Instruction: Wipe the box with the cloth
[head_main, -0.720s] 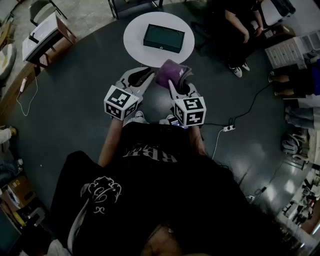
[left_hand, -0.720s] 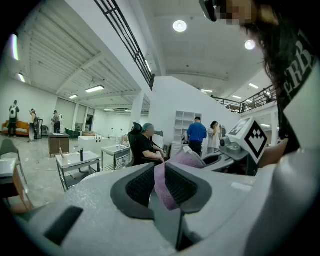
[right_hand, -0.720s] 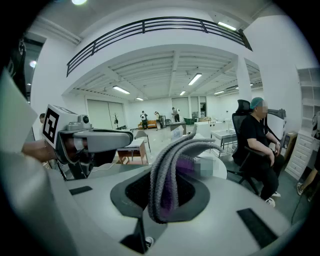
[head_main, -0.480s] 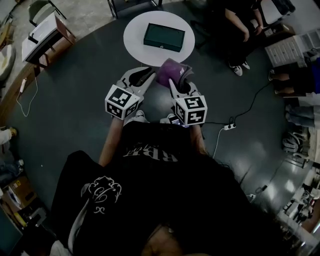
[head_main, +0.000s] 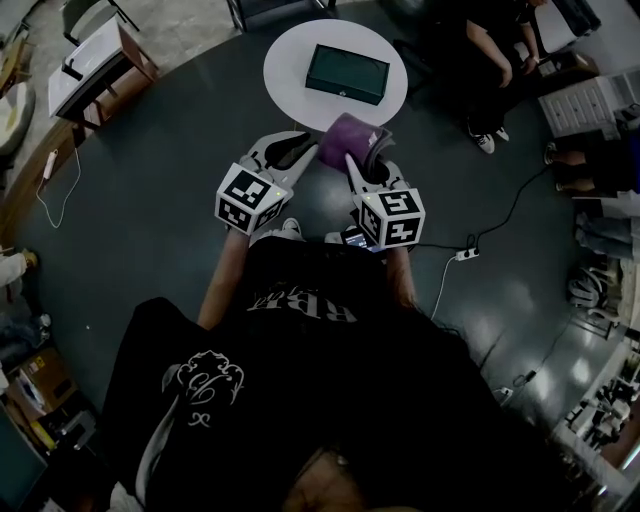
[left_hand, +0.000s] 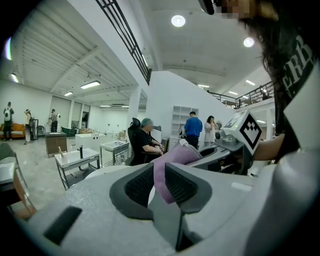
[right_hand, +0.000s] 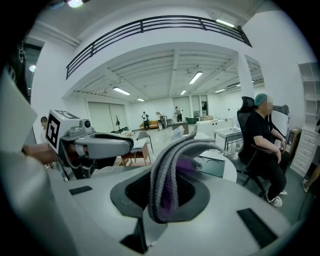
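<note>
Cloth (head_main: 350, 140), clamped by both left gripper (left_hand: 159, 182) and right gripper (right_hand: 167, 192), box (head_main: 347, 73) well beyond fingertips; likely risk: left's thin edge-hold slipping under wiping drag.

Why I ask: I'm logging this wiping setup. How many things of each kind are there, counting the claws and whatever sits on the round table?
Box: 1
Cloth: 1, pinched by both claws
Table: 1
Claws: 2, the left claw and the right claw
Total: 5
</note>
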